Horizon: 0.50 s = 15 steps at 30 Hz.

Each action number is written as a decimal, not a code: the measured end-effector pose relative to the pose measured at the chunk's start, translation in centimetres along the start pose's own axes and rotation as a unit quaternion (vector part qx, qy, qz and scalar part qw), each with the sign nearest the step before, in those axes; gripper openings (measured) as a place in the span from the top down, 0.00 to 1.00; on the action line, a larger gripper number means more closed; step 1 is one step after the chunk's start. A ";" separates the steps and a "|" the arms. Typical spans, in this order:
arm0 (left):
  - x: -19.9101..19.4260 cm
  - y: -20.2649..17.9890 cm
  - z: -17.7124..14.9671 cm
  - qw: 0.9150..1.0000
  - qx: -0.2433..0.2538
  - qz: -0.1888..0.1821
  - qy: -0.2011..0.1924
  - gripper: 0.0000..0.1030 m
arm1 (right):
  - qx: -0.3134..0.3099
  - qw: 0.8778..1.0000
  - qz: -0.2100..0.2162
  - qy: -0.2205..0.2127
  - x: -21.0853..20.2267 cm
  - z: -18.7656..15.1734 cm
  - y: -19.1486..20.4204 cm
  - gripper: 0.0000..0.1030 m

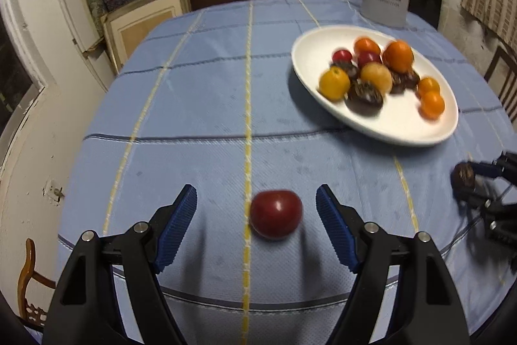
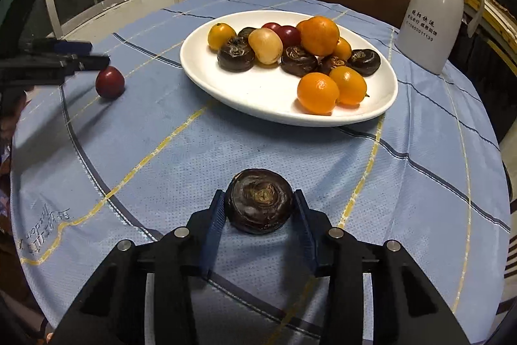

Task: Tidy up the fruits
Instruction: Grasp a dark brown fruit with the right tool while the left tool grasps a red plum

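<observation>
Blue cloth (image 2: 135, 131): plate (image 2: 258, 99) w/ mixed fruit; left claw (image 1: 257, 204) wide, right claw (image 2: 258, 206) clamps chestnut (image 2: 259, 200).

Two low wrist views, shared plate (image 1: 400, 128)

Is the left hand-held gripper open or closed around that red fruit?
Open. The left hand-held gripper has its blue fingers spread wide on either side of the red fruit, with clear gaps; the fruit sits on the tablecloth.

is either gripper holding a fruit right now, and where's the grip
The right gripper is shut on the dark water chestnut, its pads on opposite sides. The left gripper is open, straddling the red fruit without touching it.
</observation>
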<state>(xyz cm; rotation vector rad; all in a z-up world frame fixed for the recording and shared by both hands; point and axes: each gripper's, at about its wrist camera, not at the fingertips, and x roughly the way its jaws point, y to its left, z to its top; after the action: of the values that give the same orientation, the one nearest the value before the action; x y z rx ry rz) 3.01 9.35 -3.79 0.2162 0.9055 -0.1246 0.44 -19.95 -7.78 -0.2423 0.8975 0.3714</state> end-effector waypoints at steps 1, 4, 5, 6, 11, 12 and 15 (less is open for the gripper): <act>0.3 -0.3 -0.1 1.000 0.003 -0.002 0.002 0.28 | -0.001 1.000 0.000 -0.002 -0.2 -0.1 0.0 0.59; 1.1 -0.9 -0.4 1.000 0.009 -0.008 0.009 0.28 | -0.005 1.000 -0.002 -0.013 -1.1 -0.4 0.0 0.59; 1.3 -0.9 -0.4 1.000 0.009 -0.008 0.011 0.28 | -0.005 1.000 -0.002 -0.015 -1.3 -0.4 0.0 0.59; 1.5 -0.8 -0.5 1.000 0.008 -0.009 0.013 0.28 | -0.005 1.000 -0.003 -0.018 -1.6 -0.5 -0.1 0.59; 1.9 -0.7 -0.6 1.000 0.005 -0.007 0.019 0.28 | 0.007 1.000 0.002 -0.023 -2.0 -0.6 -0.8 0.59; 2.0 -0.7 -0.6 1.000 0.006 -0.006 0.020 0.28 | 0.009 1.000 0.004 -0.023 -1.9 -0.5 -0.9 0.59; 2.4 -0.9 -0.7 1.000 0.006 -0.003 0.024 0.28 | 0.016 1.000 0.009 -0.024 -1.7 -0.6 -1.0 0.59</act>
<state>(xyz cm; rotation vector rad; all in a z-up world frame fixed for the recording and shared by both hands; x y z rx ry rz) 3.82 8.63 -6.21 0.2279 0.9543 -0.1313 -0.55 -21.47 -6.73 -0.1956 0.8590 0.3770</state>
